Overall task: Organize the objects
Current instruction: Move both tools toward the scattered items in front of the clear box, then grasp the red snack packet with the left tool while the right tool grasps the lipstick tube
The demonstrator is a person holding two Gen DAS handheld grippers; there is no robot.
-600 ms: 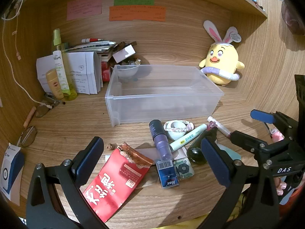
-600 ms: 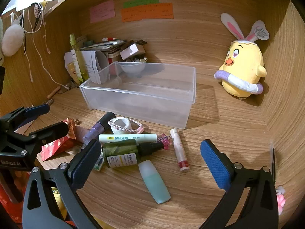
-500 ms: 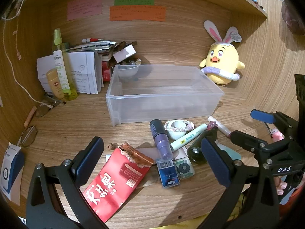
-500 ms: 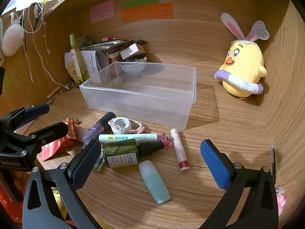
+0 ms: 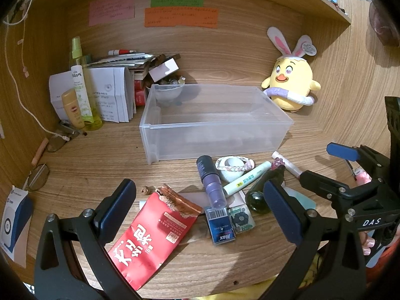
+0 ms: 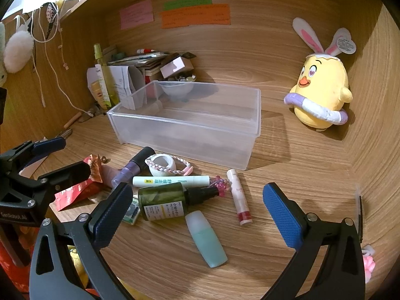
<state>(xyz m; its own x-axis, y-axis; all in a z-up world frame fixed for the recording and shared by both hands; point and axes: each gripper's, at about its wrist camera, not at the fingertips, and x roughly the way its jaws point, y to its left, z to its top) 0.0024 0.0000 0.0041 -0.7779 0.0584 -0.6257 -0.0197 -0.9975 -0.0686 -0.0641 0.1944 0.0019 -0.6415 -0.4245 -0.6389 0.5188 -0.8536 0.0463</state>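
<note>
Left wrist view: the left gripper (image 5: 197,207) hangs over the wooden counter (image 5: 87,165) with its jaws spread wide and nothing between the pads; below it lie a red snack packet (image 5: 152,237), a purple tube (image 5: 211,182) and a small blue box (image 5: 220,222). The clear plastic bin (image 5: 212,125) stands behind this clutter, open at the top, and a yellow chick plush (image 5: 291,87) sits beyond its right end by the back wall. In the right wrist view the right gripper (image 6: 197,212) is likewise wide apart and holds nothing. Under it lie a dark green spray bottle (image 6: 170,200), a pale teal bottle (image 6: 206,238) just beside it, a white tube (image 6: 171,181) and a lip balm stick (image 6: 238,197), all on the counter in front of the bin.
</note>
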